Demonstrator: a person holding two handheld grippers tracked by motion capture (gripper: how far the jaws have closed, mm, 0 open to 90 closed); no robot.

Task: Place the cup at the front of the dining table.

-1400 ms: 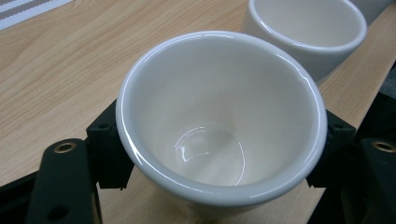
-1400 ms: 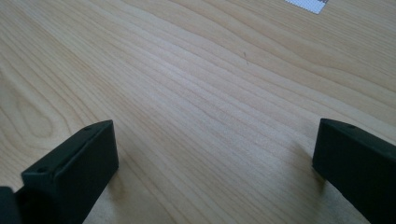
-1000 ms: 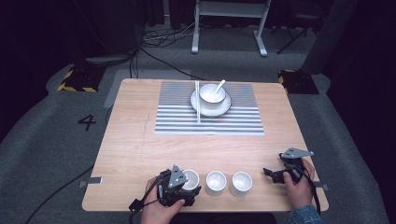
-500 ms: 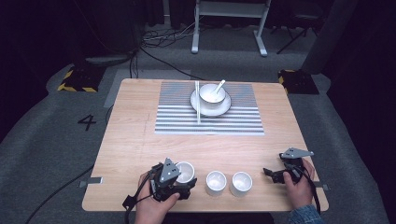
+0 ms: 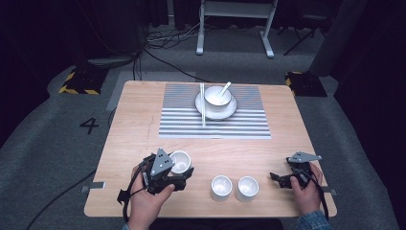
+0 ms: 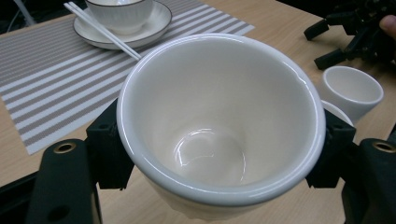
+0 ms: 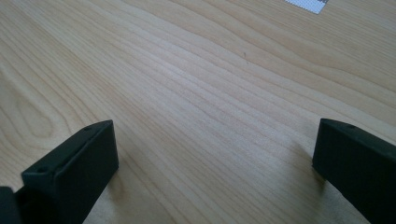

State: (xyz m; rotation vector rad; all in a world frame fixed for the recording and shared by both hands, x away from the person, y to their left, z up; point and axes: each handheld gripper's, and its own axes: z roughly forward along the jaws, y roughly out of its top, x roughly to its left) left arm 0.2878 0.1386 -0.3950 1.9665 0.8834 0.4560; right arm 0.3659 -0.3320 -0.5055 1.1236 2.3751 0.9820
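Observation:
My left gripper (image 5: pixel 181 165) is shut on a small white cup (image 5: pixel 180 161) near the table's front left, and the cup (image 6: pixel 219 121) sits empty and upright between the jaws in the left gripper view. Two more white cups (image 5: pixel 221 187) (image 5: pixel 248 187) stand side by side near the front edge, right of it. My right gripper (image 5: pixel 280 178) rests at the front right, open, with bare wood between its jaws (image 7: pixel 210 158). On the striped placemat (image 5: pixel 182 122) at the back stands a white bowl (image 5: pixel 218 96) with a spoon on a plate (image 5: pixel 230 111), chopsticks (image 5: pixel 203 109) beside it.
The wooden table (image 5: pixel 139 124) has bare wood between the placemat and the cups. The other gripper (image 6: pixel 355 32) appears at the top right of the left gripper view, behind one cup (image 6: pixel 350 91). Cables and a metal stand (image 5: pixel 234 19) lie on the floor beyond.
My left gripper has carried the cup leftward and away from the front edge, opening a gap to the two other cups. The right gripper has stayed put.

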